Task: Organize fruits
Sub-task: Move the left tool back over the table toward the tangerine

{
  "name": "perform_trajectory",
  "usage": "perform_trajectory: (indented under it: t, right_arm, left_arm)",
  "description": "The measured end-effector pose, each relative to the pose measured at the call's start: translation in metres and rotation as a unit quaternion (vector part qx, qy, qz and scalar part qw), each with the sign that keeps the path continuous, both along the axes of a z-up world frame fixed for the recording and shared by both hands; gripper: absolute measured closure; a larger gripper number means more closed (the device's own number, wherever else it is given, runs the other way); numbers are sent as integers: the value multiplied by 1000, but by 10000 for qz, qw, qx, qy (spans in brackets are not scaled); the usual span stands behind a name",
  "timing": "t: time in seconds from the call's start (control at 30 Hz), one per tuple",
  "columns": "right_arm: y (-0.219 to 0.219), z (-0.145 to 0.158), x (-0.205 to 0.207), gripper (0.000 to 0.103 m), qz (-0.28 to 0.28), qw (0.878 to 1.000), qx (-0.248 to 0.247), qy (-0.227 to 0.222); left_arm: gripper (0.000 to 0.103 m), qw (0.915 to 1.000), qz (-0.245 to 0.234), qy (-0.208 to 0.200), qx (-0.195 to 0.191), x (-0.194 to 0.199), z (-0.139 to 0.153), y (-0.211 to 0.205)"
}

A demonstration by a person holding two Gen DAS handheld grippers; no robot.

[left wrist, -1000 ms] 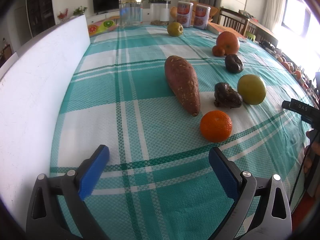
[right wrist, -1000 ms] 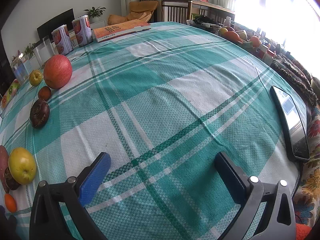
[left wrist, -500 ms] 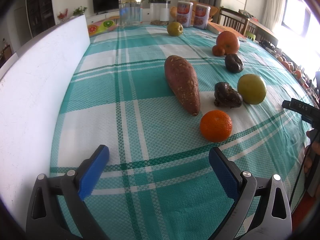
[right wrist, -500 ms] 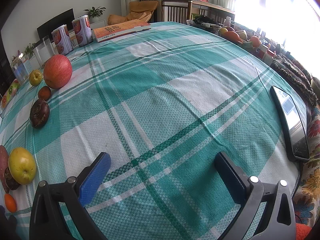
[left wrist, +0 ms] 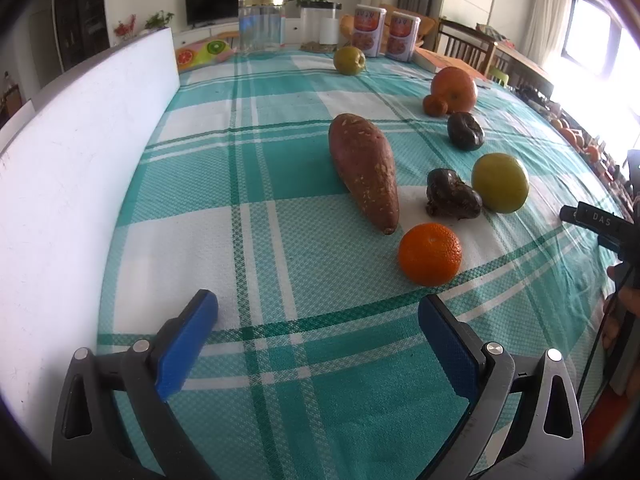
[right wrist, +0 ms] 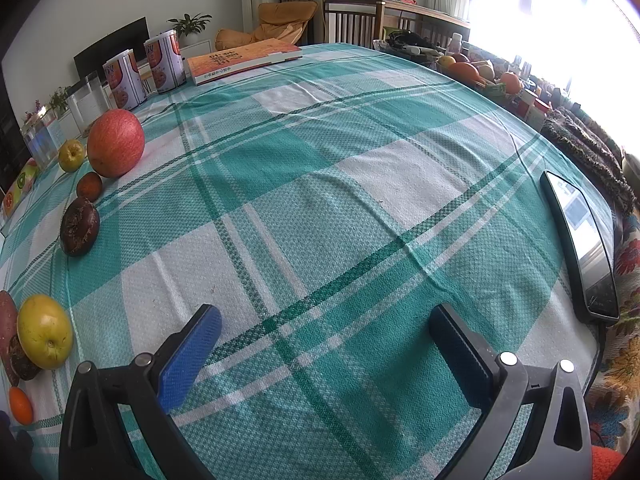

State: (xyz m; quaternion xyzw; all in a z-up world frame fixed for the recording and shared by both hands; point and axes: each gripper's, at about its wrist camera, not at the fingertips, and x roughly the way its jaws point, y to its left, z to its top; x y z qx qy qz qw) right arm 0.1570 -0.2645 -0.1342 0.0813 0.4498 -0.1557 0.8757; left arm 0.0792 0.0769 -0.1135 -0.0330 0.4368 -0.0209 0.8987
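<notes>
On the teal plaid tablecloth (left wrist: 280, 184) lie a sweet potato (left wrist: 366, 166), an orange (left wrist: 430, 254), two dark wrinkled fruits (left wrist: 452, 200) (left wrist: 465, 131), a yellow-green apple (left wrist: 500, 183), a big red-orange apple (left wrist: 455, 90) with a small orange fruit (left wrist: 435, 105) beside it, and a far green apple (left wrist: 349, 61). My left gripper (left wrist: 318, 316) is open and empty, short of the orange. My right gripper (right wrist: 324, 330) is open and empty over bare cloth; the fruits line its left edge, among them the big apple (right wrist: 115, 143) and the yellow apple (right wrist: 45, 331).
A white board (left wrist: 80, 152) stands along the left edge. Two cans (left wrist: 384, 32), a glass jar (left wrist: 262, 24) and a book (right wrist: 244, 60) are at the far end. A phone (right wrist: 580, 240) lies at the right edge. A fruit basket (right wrist: 476, 72) sits far right.
</notes>
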Motion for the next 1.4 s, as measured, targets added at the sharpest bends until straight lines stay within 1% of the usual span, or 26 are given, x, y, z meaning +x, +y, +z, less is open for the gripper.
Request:
perform_trajectory:
  t: [0.63, 1.03, 1.2, 1.3, 1.4]
  right_arm:
    - [0, 0, 0, 0, 3, 10000, 1, -2]
    - [0, 0, 0, 0, 5, 10000, 0, -2]
    - [0, 0, 0, 0, 5, 10000, 1, -2]
    - [0, 0, 0, 0, 6, 10000, 2, -3]
    - [0, 0, 0, 0, 6, 10000, -1, -2]
  left_arm:
    - [2, 10000, 1, -1, -7, 0, 0, 0]
    - [2, 9999, -15, -30, -114, -1, 1, 2]
    - [2, 9995, -21, -74, -303, -2, 2, 7]
    - [2, 9982, -2, -59, -594, -3, 5, 15]
    - [2, 9953, 9, 3, -967, -2, 12, 20]
